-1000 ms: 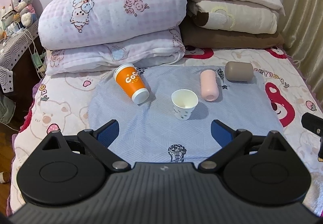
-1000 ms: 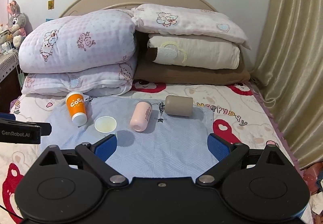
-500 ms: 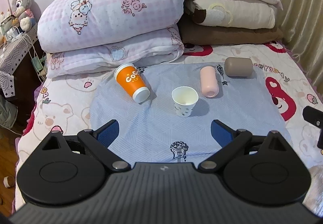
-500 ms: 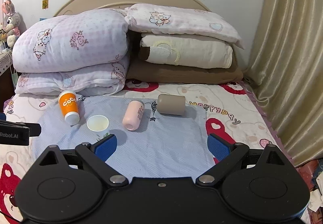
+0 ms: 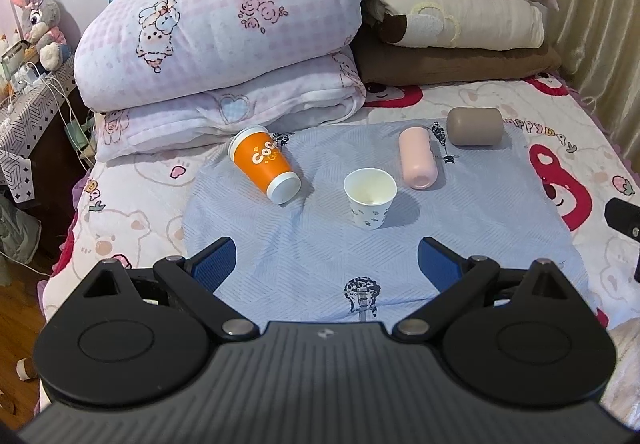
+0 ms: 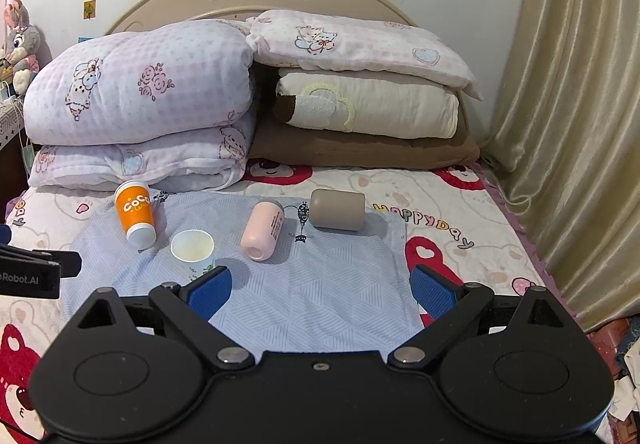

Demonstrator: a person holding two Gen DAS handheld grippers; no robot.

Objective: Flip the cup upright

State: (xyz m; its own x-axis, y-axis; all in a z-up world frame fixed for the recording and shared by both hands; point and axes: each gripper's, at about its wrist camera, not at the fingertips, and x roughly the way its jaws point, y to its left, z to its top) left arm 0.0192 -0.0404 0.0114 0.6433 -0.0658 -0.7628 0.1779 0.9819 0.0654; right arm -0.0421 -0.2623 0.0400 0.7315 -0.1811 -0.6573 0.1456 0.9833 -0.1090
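Note:
Several cups sit on a light blue cloth (image 5: 472, 228) on the bed. An orange paper cup (image 5: 264, 163) (image 6: 135, 212) lies tipped on its side at the left. A white paper cup (image 5: 369, 197) (image 6: 193, 251) stands upright in the middle. A pink cup (image 5: 417, 156) (image 6: 264, 229) and a taupe cup (image 5: 475, 126) (image 6: 338, 209) lie on their sides at the right. My left gripper (image 5: 325, 264) is open and empty, short of the white cup. My right gripper (image 6: 320, 290) is open and empty, near the cloth's front.
Folded quilts and pillows (image 5: 224, 39) are stacked at the head of the bed behind the cups. A curtain (image 6: 572, 131) hangs at the right. A side table (image 5: 24, 111) with a plush toy stands at the left. The left gripper's body (image 6: 28, 272) shows at the right view's left edge.
Both grippers have drawn back and up a little from the bed, so the cups look slightly farther. The cups have not moved. Both grippers stay open.

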